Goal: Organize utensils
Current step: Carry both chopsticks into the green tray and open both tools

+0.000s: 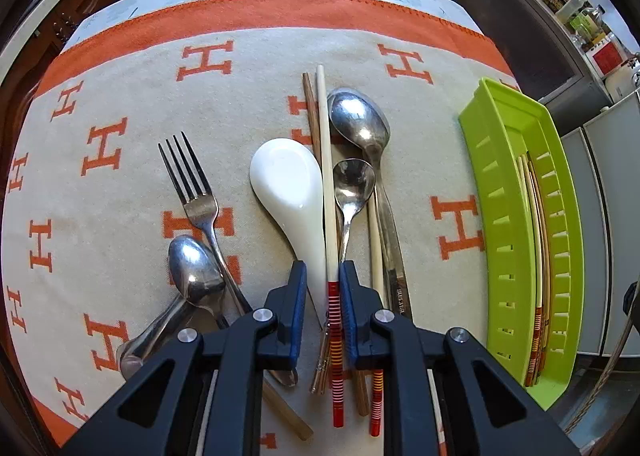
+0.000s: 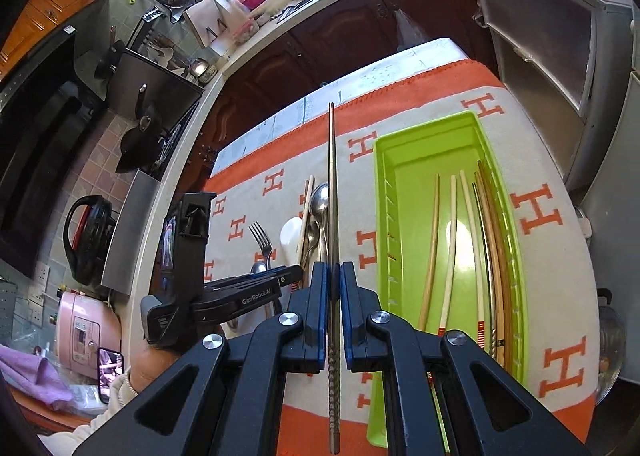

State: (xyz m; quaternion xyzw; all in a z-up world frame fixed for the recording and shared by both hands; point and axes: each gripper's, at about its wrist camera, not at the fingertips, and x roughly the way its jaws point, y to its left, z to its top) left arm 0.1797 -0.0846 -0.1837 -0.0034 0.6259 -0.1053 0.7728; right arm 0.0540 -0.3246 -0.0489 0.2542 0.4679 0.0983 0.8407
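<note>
Left tool [image 1: 323, 274]: points steeply down at the utensil pile. Jaws nearly together, straddling a pale chopstick with red-striped end [image 1: 329, 215]. Pads look to be against its banded part; a firm pinch cannot be told for sure.

Pile on the surface, covered by a beige cloth with orange H marks [image 1: 100, 143]. In the left wrist view, from the tool:
- white ceramic spoon [image 1: 290, 191], 11 o'clock, touching the chopstick's left side.
- small steel spoon [image 1: 352, 183], 1 o'clock, just right of the chopstick.
- large steel spoon [image 1: 360, 119], further out at 1 o'clock, its handle running back under the tool.
- brown chopstick [image 1: 310, 107], 12 o'clock, beside the pale one.
- fork [image 1: 192, 183], 10 o'clock, tines pointing away.
- another steel spoon [image 1: 194, 268], 9 o'clock, lying across the fork's handle.

Right tool [image 2: 334, 276]: jaws pressed together on a thin metal chopstick [image 2: 332, 183], held above the cloth. The stick runs straight ahead to 12 o'clock, its twisted end trailing back between the tool's arms.

Green tray [image 2: 424, 143]: at 1 o'clock of the right tool, resting on the cloth, well apart from the pile. Several chopsticks [image 2: 452, 240] lie lengthwise inside it, pale ones toward the middle, darker ones against the right wall.

Left tool also shows in the right wrist view at 9 o'clock, held by a hand [image 2: 148, 368] in a pale sleeve.
</note>
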